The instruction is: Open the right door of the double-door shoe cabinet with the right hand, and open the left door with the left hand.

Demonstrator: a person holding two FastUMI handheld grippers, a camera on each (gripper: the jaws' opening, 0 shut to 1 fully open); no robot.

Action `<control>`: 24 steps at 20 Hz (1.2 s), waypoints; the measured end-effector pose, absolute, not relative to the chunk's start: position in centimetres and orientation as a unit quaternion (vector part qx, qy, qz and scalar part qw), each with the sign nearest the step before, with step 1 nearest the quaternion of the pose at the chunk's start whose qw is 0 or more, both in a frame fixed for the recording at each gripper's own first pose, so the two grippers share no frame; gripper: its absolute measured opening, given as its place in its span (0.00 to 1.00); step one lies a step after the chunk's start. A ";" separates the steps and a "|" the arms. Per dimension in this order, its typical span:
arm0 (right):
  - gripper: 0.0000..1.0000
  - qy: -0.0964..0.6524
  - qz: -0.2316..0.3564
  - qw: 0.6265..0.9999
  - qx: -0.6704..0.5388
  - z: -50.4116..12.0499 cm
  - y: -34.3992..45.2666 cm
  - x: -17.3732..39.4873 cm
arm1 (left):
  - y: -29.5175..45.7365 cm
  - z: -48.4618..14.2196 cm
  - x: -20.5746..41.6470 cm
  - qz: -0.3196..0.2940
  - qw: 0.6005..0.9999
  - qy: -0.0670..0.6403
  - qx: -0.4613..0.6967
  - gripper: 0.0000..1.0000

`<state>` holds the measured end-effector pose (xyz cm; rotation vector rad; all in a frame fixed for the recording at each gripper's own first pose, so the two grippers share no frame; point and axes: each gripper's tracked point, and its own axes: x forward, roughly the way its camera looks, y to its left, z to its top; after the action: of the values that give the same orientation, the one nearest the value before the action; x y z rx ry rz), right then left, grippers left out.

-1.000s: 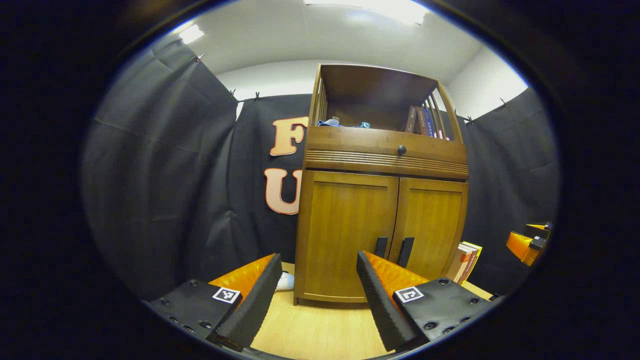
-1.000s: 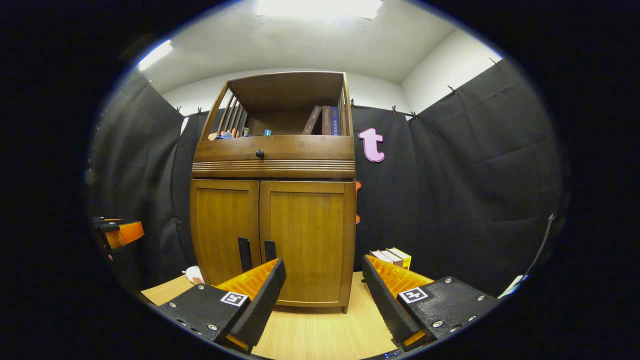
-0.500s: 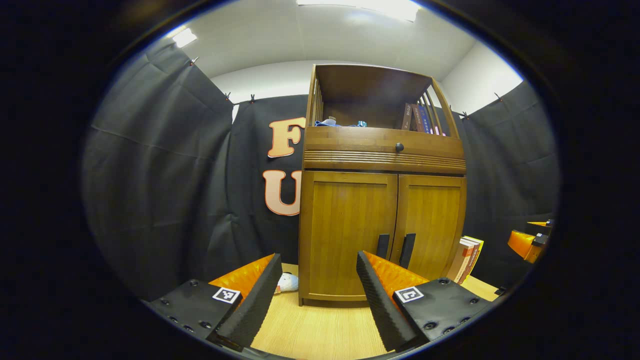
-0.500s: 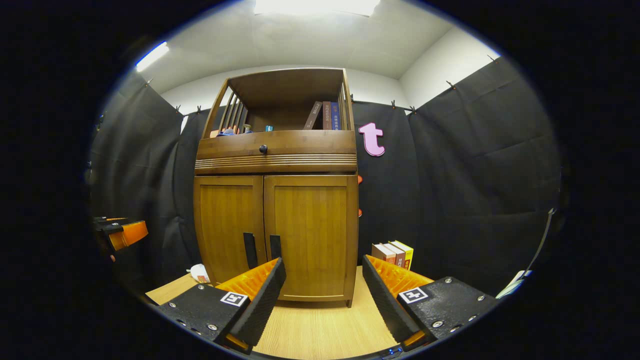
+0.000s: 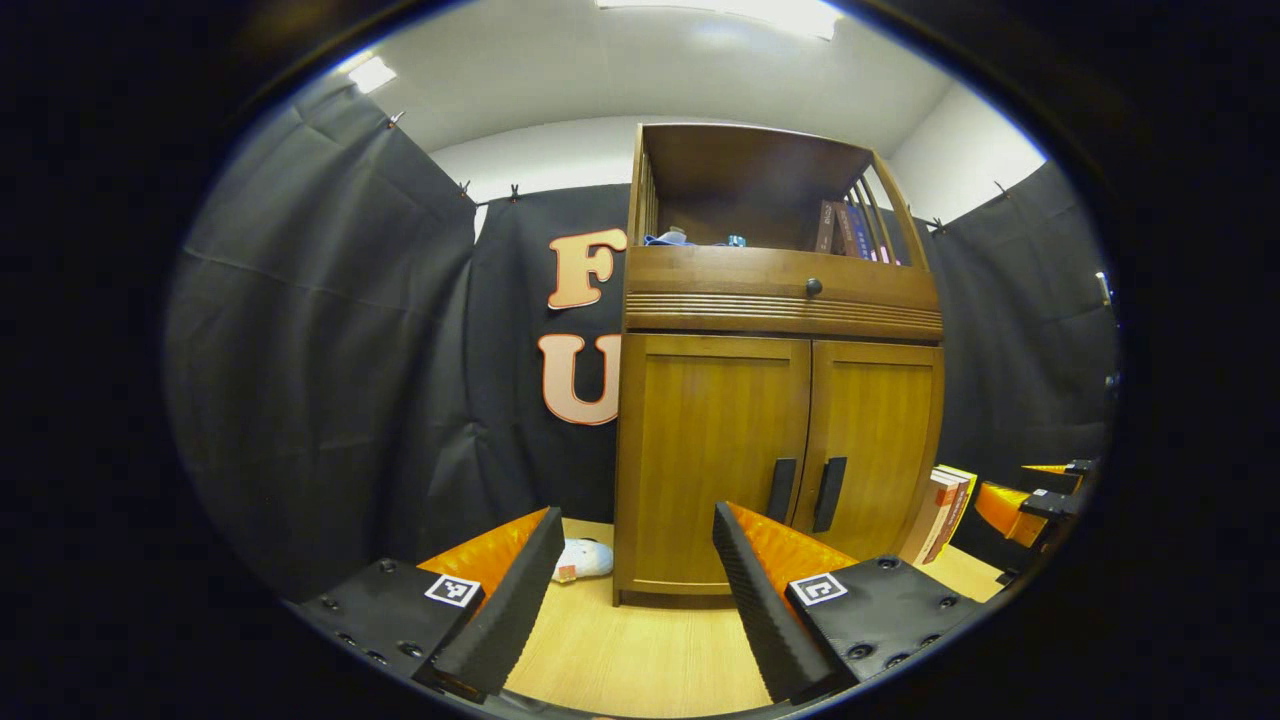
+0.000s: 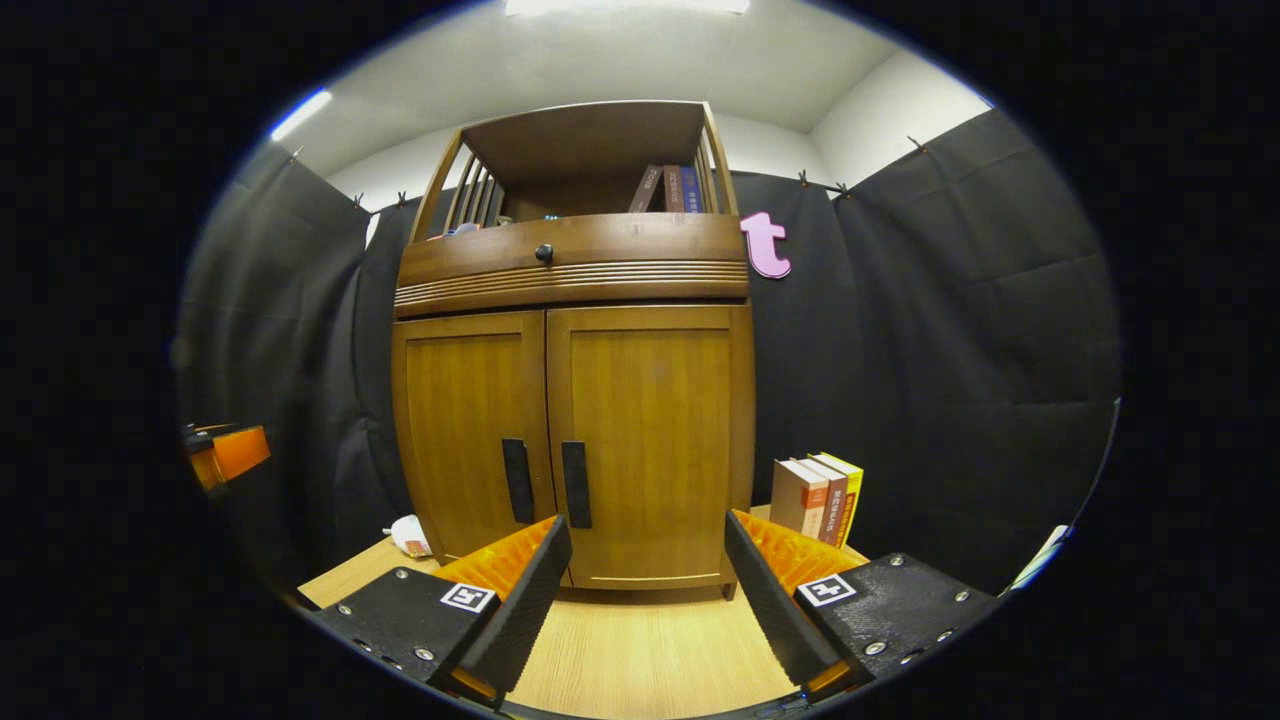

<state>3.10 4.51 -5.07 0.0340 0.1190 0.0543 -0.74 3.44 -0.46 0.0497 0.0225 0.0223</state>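
Note:
A wooden shoe cabinet (image 5: pixel 780 300) (image 6: pixel 575 275) stands on a light wooden table, both lower doors closed. The left door (image 5: pixel 710 450) (image 6: pixel 465 420) and right door (image 5: pixel 880 430) (image 6: pixel 650 420) each carry a dark vertical handle by the centre seam: left handle (image 5: pixel 781 490) (image 6: pixel 516 480), right handle (image 5: pixel 829 494) (image 6: pixel 576 484). My left gripper (image 5: pixel 630 590) is open and well short of the cabinet, with nothing between its fingers. My right gripper (image 6: pixel 645 590) is open too, in front of the right door and apart from it.
Several books (image 6: pixel 818 497) (image 5: pixel 938 512) lean on the table beside the cabinet's right side. A small white object (image 5: pixel 582 558) (image 6: pixel 410 535) lies by its left foot. A drawer with a round knob (image 6: pixel 544 253) and an open shelf holding books sit above the doors.
Both grippers have moved nearer the cabinet; the right one more, so the doors and handles loom larger and higher. Both grippers stay open.

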 end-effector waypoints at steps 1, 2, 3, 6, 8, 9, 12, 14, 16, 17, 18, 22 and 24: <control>0.94 0.061 0.032 0.997 0.018 -5.4 5.2 4.0 | 3.8 -0.4 -0.8 0.015 1.000 0.012 0.025 0.93; 0.99 0.062 0.038 0.997 0.020 -5.9 5.8 4.9 | 4.3 -0.5 -1.0 0.020 0.999 0.013 0.025 0.93; 0.99 0.065 0.041 0.997 0.018 -6.4 6.4 5.9 | 4.8 -0.5 -1.1 0.025 0.999 0.014 0.026 0.93; 0.94 0.068 0.047 0.997 0.011 -7.6 7.9 9.0 | 6.3 -0.6 -1.2 0.046 0.998 0.017 0.027 0.93; 0.94 0.063 0.051 0.996 0.021 -8.5 9.1 11.1 | 7.4 -0.9 -1.2 0.060 0.998 0.021 0.028 0.93; 0.94 0.065 0.052 0.996 0.021 -9.0 9.5 12.2 | 8.2 -0.9 -1.3 0.066 0.997 0.022 0.030 0.93; 0.94 0.069 0.051 0.996 0.022 -9.6 10.9 15.3 | 10.4 -1.1 -1.6 0.089 0.995 0.024 0.037 0.93; 0.93 0.074 0.056 0.996 0.021 -10.3 11.9 17.3 | 11.8 -1.2 -1.7 0.105 0.993 0.027 0.035 0.93; 0.92 0.083 0.058 0.995 0.021 -11.3 12.7 19.2 | 12.9 -1.1 -1.9 0.117 0.992 0.028 0.032 0.93; 0.92 0.087 0.058 0.994 0.021 -11.8 13.0 19.9 | 13.4 -1.0 -2.0 0.124 0.991 0.027 0.033 0.93; 0.89 0.092 0.056 0.994 0.022 -12.2 13.3 20.8 | 13.9 -1.0 -2.1 0.130 0.991 0.028 0.035 0.93; 0.80 0.106 0.044 0.993 0.026 -14.0 13.6 24.1 | 15.3 -1.2 -2.2 0.147 0.988 0.035 0.040 0.96; 0.74 0.120 0.038 0.992 0.031 -15.2 13.5 25.3 | 15.7 -1.5 -2.4 0.152 0.987 0.038 0.042 0.96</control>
<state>25.28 13.47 -15.17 0.0632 0.2399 0.0753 -2.40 15.67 -1.51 0.0837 0.0770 0.3047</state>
